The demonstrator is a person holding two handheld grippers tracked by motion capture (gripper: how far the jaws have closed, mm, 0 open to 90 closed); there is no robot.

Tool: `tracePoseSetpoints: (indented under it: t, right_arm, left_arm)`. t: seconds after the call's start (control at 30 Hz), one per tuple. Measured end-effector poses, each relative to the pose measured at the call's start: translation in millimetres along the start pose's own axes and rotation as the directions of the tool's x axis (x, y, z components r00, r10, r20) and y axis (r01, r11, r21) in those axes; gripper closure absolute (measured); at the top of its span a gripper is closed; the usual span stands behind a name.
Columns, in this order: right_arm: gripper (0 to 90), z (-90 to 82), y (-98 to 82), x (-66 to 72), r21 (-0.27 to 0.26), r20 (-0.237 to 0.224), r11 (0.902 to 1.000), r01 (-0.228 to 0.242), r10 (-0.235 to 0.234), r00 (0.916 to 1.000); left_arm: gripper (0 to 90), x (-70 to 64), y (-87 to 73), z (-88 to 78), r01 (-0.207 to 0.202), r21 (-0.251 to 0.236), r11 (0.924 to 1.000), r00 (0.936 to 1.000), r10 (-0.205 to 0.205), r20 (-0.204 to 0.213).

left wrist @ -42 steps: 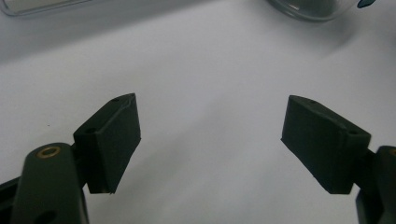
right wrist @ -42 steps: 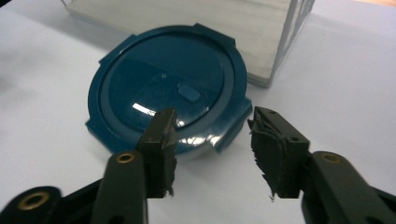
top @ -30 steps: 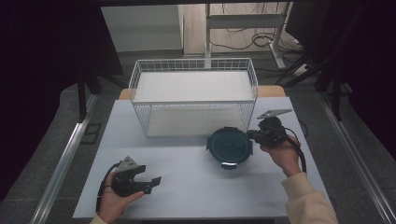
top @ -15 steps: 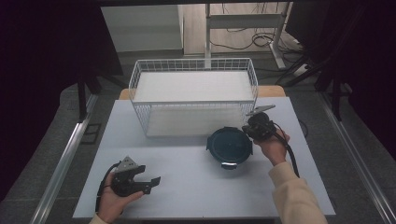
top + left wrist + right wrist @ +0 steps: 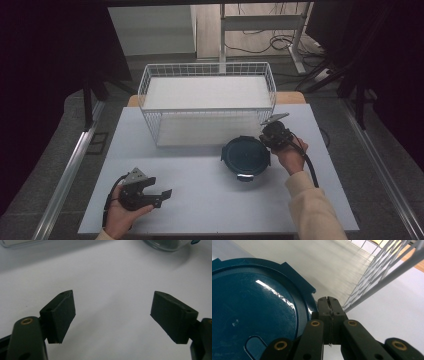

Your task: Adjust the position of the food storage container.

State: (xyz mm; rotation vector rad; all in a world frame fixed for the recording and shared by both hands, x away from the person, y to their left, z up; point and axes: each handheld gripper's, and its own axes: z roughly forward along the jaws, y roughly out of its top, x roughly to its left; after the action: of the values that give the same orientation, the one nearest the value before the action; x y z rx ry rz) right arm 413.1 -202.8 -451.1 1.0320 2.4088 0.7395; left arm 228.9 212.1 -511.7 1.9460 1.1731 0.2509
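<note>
A round container with a dark blue lid (image 5: 246,156) stands on the white table just in front of the wire basket's right corner. My right gripper (image 5: 268,141) is shut with nothing between its jaws, its tips right beside the lid's right rim. In the right gripper view the closed tips (image 5: 328,300) sit against the edge of the blue lid (image 5: 254,312). My left gripper (image 5: 161,187) rests low at the table's front left, open and holding nothing. The left gripper view has its jaws (image 5: 112,315) wide apart over bare table, with the container's glass base (image 5: 162,243) at the top edge.
A white wire basket (image 5: 207,70) stands at the back middle of the table (image 5: 200,215); its wires (image 5: 382,270) run close to the right gripper. A cable trails from the right gripper over the person's hand. Dark floor surrounds the table.
The right gripper has moved left and down from beside the basket's corner to the lid's right rim. The left gripper has stayed put.
</note>
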Motion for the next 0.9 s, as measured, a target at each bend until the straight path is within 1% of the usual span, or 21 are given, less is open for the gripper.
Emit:
tracePoseSetpoints:
  t: [0.03, 0.07, 0.13, 0.17, 0.2, 0.23, 0.3, 0.33, 0.5, 0.63, 0.8, 0.83, 0.87, 0.9]
  right_arm:
    - [89.6, 0.0, 0.0, 0.0, 0.0, 0.0, 1.0, 0.0, 0.0, 1.0]
    - [89.6, 0.4, 0.6, 0.6, 0.003, 0.005, 0.9998, 0.018, -0.018, 0.9998]
    - [89.6, 1.1, 0.9, 1.0, 0.004, 0.008, 0.9996, 0.027, -0.027, 0.9996]
    - [89.5, 4.3, 0.8, 1.4, 0.028, 0.022, 0.9982, 0.053, -0.053, 0.9984]
    - [89.5, 4.3, 0.8, 1.4, 0.028, 0.022, 0.9982, 0.053, -0.053, 0.9984]
    - [89.6, 8.0, 0.1, 2.1, 0.044, 0.026, 0.9971, 0.062, -0.063, 0.9977]
    - [89.7, 10.8, -1.9, 2.1, 0.028, 0.02, 0.9986, 0.045, -0.046, 0.9988]
    - [89.7, 10.8, -1.9, 2.1, 0.028, 0.02, 0.9986, 0.045, -0.046, 0.9988]
    - [89.8, 10.3, -2.0, 3.2, 0.027, 0.021, 0.9975, 0.065, -0.065, 0.9976]
    - [89.9, 9.7, -2.1, 5.9, 0.025, 0.015, 0.997, 0.074, -0.074, 0.9972]
    - [89.9, 7.7, -1.6, 16.8, 0.022, -0.012, 0.9945, 0.103, -0.103, 0.9947]
    - [89.9, 7.7, -1.6, 16.8, 0.022, -0.012, 0.9945, 0.103, -0.103, 0.9947]
    - [89.8, 7.3, -1.1, 22.2, 0.018, -0.026, 0.9938, 0.109, -0.109, 0.9937]
    - [89.8, 7.3, -1.1, 22.2, 0.018, -0.026, 0.9938, 0.109, -0.109, 0.9937]
  left_arm:
    - [19.8, 0.0, 0.0, 0.0, 0.0, 0.0, 1.0, 1.0, 0.0, 0.0]
    - [19.8, 0.3, 0.1, 0.3, 0.001, 0.0, 1.0, 1.0, -0.001, -0.002]
    - [19.8, 0.5, -0.1, 0.6, 0.001, 0.002, 1.0, 1.0, -0.001, -0.004]
    - [19.8, 0.8, -0.3, 0.8, 0.001, 0.003, 1.0, 1.0, -0.001, -0.006]
    - [19.8, 0.8, -0.3, 0.8, 0.001, 0.003, 1.0, 1.0, -0.001, -0.006]
    - [19.8, 0.8, -0.4, 0.7, 0.002, 0.003, 1.0, 1.0, -0.002, -0.006]
    - [19.9, 0.8, -0.2, 0.1, 0.004, 0.0, 1.0, 1.0, -0.004, -0.004]
    - [19.9, 0.8, -0.2, 0.1, 0.004, 0.0, 1.0, 1.0, -0.004, -0.004]
    - [20.0, 0.7, 0.3, 1.5, 0.001, 0.002, 1.0, 1.0, -0.001, 0.0]
    - [20.0, 0.1, 0.4, 0.9, 0.002, 0.0, 1.0, 1.0, -0.002, -0.002]
    - [20.0, 1.1, 0.8, 0.8, 0.009, -0.001, 1.0, 1.0, -0.009, -0.003]
    - [20.0, 1.1, 0.8, 0.8, 0.009, -0.001, 1.0, 1.0, -0.009, -0.003]
    - [20.0, 1.6, 1.4, -0.2, 0.012, -0.007, 0.9999, 0.9999, -0.012, -0.006]
    - [20.0, 1.6, 1.4, -0.2, 0.012, -0.007, 0.9999, 0.9999, -0.012, -0.006]
